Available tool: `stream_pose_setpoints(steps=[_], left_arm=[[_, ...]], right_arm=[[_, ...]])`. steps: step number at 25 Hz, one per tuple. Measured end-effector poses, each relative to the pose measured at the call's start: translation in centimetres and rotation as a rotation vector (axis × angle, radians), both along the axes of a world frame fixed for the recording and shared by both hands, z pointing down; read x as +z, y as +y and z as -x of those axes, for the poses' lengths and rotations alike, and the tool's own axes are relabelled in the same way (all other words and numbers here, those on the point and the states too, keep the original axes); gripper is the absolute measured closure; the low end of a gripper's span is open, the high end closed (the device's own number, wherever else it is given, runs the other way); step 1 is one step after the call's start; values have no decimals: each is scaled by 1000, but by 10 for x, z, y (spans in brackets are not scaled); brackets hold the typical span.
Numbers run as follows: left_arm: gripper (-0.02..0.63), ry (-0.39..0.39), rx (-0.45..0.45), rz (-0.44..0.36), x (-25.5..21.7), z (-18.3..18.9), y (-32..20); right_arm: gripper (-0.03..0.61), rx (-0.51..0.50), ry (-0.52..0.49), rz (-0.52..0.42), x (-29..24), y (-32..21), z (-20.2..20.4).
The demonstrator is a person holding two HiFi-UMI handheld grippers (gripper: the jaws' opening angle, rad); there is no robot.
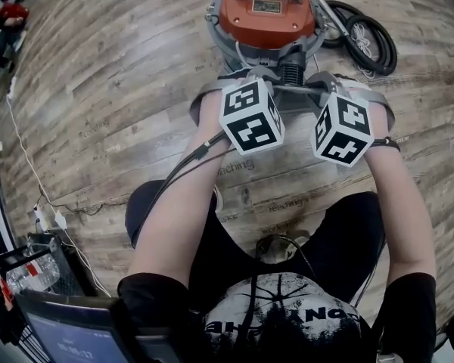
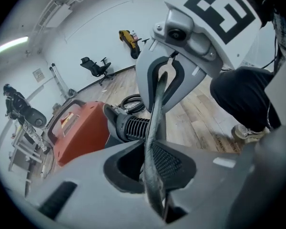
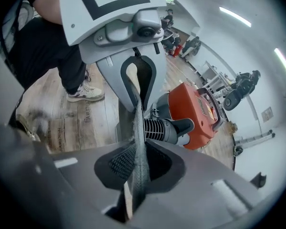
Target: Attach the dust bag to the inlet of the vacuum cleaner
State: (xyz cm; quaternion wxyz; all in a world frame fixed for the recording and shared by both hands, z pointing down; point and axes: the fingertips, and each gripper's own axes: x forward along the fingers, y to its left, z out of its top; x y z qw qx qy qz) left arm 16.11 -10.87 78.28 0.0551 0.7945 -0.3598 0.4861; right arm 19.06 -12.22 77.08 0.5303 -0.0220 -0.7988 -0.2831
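Dust bag is stretched between the two claws, each one clenched on its dark grey fabric rim. Left claw: jaws pinched tight on the rim, pads pressing the cloth from both sides. The edge runs straight up out of the jaws to the claw opposite. Right claw: same story, jaws clamped on the fabric strip, which rises from them toward the left one. Ribbed black inlet sits just beyond the left claw's tips, slightly to their left. From the right claw it's just past the tips, slightly right. Can't tell whether the bag touches it. Orange vacuum cleaner stands on the wooden floor behind the inlet, farther out than both claws. Head view – left marker cube and right marker cube side by side, grey bag showing outboard of each. Coiled black hose lies on the floor ahead of the right claw, right of the vacuum cleaner
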Motion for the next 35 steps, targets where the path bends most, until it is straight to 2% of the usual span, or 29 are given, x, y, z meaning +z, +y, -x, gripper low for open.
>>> stream_pose_setpoints(steps=[4,9,11,15,18,25,27,31,35], left_arm=[[566,14,-14,15,7,5,-8],[573,29,47,-56,-10,-19,-14],[573,19,69,-66,-11,-27,-15],[574,15,79,-66,-11,-27,-18],[574,24,50,-66,-11,-15,-17],[575,-18,0,-23,9,3,-13],[573,-23,2,-9,11,3,-13],[572,1,28,-11,1,-3,-15],[574,34,58,-52,-15,-16,-23]], right_arm=[[535,-7,10,17,3,-8,7],[537,151,-110,134,20,-23,-13],[538,186,-138,148,30,-25,-17],[538,192,-143,112,29,-29,-16],[543,161,-132,79,17,-27,-9],[546,35,-9,-68,-1,-16,5],[546,20,-1,-79,-3,-12,5],[546,92,-85,2,-1,-18,-1],[541,200,-159,78,12,-33,-9]])
